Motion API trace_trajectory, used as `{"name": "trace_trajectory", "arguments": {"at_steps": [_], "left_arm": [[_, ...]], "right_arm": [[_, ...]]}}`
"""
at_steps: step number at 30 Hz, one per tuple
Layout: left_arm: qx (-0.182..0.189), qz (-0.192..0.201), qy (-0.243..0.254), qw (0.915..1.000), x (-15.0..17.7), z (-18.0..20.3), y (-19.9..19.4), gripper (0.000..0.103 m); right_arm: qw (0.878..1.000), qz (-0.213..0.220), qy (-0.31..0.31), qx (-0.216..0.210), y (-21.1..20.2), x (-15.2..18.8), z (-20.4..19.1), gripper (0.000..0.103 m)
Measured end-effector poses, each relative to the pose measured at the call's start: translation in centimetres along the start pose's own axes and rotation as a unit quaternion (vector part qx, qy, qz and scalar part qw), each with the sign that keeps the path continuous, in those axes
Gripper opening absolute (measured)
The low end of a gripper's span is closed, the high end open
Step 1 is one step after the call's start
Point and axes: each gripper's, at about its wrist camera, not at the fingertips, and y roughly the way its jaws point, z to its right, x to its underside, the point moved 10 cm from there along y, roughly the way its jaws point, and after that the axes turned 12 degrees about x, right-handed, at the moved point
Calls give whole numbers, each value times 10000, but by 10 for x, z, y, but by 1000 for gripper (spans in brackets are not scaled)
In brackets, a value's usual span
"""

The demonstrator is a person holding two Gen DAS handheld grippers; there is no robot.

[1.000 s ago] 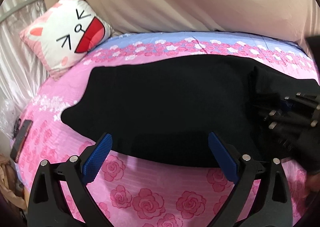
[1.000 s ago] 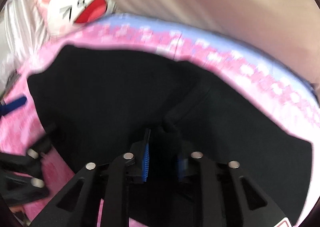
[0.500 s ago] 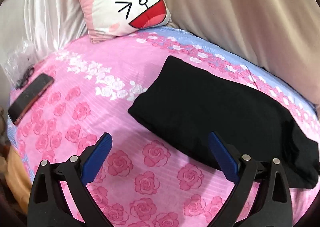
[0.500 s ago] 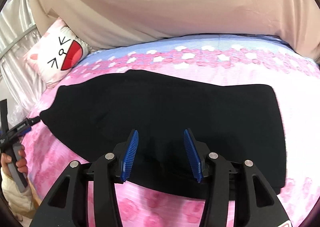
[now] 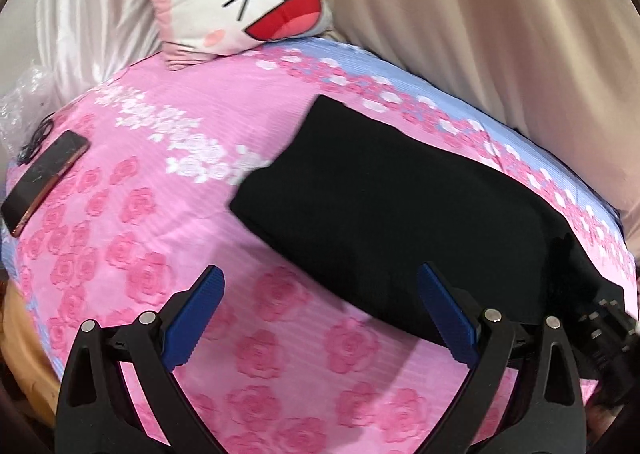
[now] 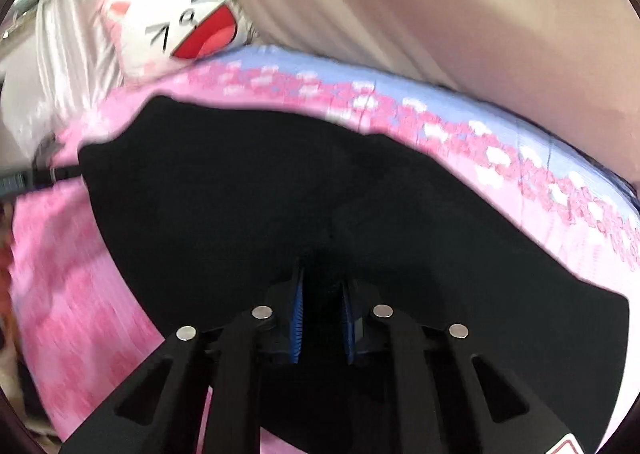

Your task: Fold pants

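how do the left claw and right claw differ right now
The left claw stands wide open; the right claw is nearly shut on a bunched fold of the black pants. The left claw holds nothing and sits over the pink rose bedsheet at the pants' near edge; the right claw is over the pants themselves. Both have blue ribbed pads on black fingers.

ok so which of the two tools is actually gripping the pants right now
The right tool: its blue pads are pinched close on a bunch of the black pants. The left tool is spread wide open above the bedsheet, holding nothing.
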Motion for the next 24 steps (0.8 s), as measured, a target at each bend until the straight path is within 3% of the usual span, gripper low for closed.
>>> {"name": "trace_trajectory", "arguments": {"at_steps": [3, 5, 9, 13, 14, 17, 19, 21, 24], "left_arm": [[93, -19, -170, 9998, -2, -9, 7, 95], [259, -134, -364, 9989, -3, -11, 21, 95], [770, -333, -906, 9923, -1, -11, 39, 95], [1007, -121, -1145, 9882, -9, -12, 45, 94], [1104, -88, -1186, 9867, -12, -11, 47, 94], [1016, -28, -1286, 9865, -20, -11, 54, 75], [840, -58, -1260, 9884, -24, -11, 59, 41], [875, -103, -1280, 9879, -27, -7, 62, 22], [729, 98, -1072, 9915, -38, 6, 51, 17]], "right_arm": [[9999, -71, 6, -157, 8, -6, -9, 18], [9984, -252, 257, -425, 25, 4, -10, 30], [9954, 57, 634, -717, -7, 4, 3, 44], [9917, 506, 1108, -405, -43, 21, 52, 64], [9905, 580, 1223, -258, -50, 30, 68, 65], [9853, 662, 1570, 151, -65, 57, 107, 66], [9803, 608, 1871, 142, -71, 73, 125, 66], [9753, 500, 2150, 44, -76, 89, 137, 67], [9684, 350, 2469, -75, -79, 113, 151, 69]]}}
